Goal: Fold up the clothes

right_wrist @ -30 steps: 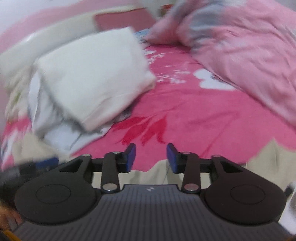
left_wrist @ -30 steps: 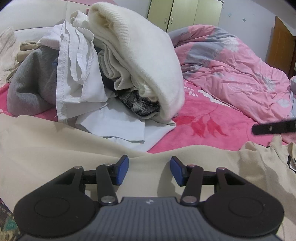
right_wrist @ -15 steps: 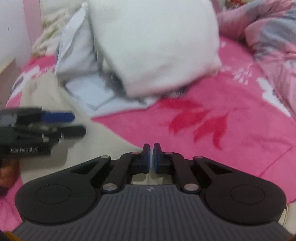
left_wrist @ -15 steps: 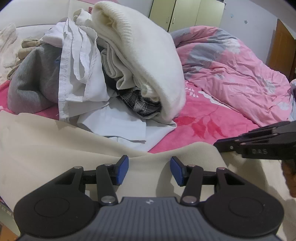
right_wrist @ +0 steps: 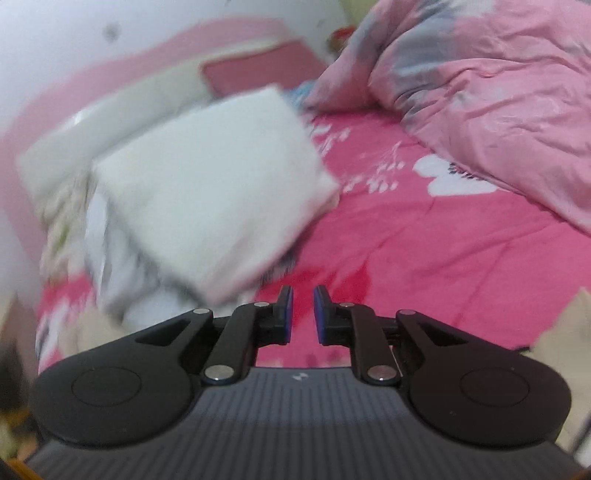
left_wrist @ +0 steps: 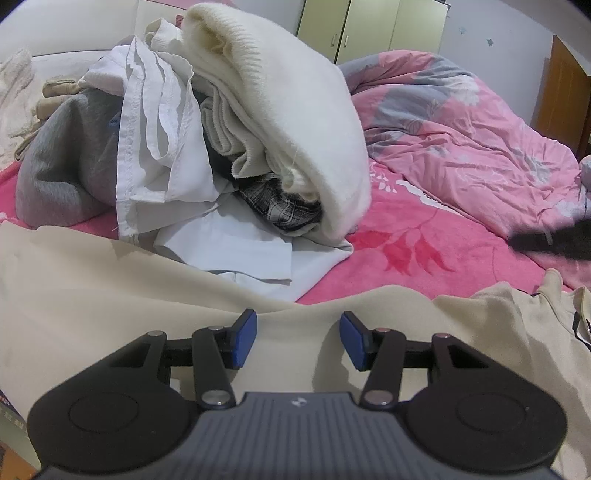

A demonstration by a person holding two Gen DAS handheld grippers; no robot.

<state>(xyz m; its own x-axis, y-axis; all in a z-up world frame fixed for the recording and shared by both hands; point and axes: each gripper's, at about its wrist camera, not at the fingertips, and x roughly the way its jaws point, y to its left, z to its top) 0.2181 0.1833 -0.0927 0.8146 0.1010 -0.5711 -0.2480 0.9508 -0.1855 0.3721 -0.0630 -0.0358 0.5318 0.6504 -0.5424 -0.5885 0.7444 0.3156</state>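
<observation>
A beige garment [left_wrist: 110,295] lies spread over the near part of the bed in the left wrist view. My left gripper [left_wrist: 298,328] hovers over it, open, nothing between its blue pads. Behind it rises a heap of clothes [left_wrist: 229,147]: a cream knit on top, white shirts, a grey piece at the left. My right gripper [right_wrist: 300,306] stands slightly open and empty above the pink sheet [right_wrist: 424,258], in a blurred view. The right gripper also shows as a dark blur [left_wrist: 554,240] at the right edge of the left wrist view. A beige corner [right_wrist: 565,332] shows at the right.
A crumpled pink floral duvet [left_wrist: 461,140] fills the far right of the bed. Green wardrobe doors [left_wrist: 369,26] and a wooden door [left_wrist: 565,96] stand behind. A white headboard [left_wrist: 55,62] lies beyond the heap, which appears as a white blur [right_wrist: 207,195] in the right wrist view.
My right gripper was shut over the beige cloth half a second ago; now it is parted and has swung away to the right. The left gripper has barely moved.
</observation>
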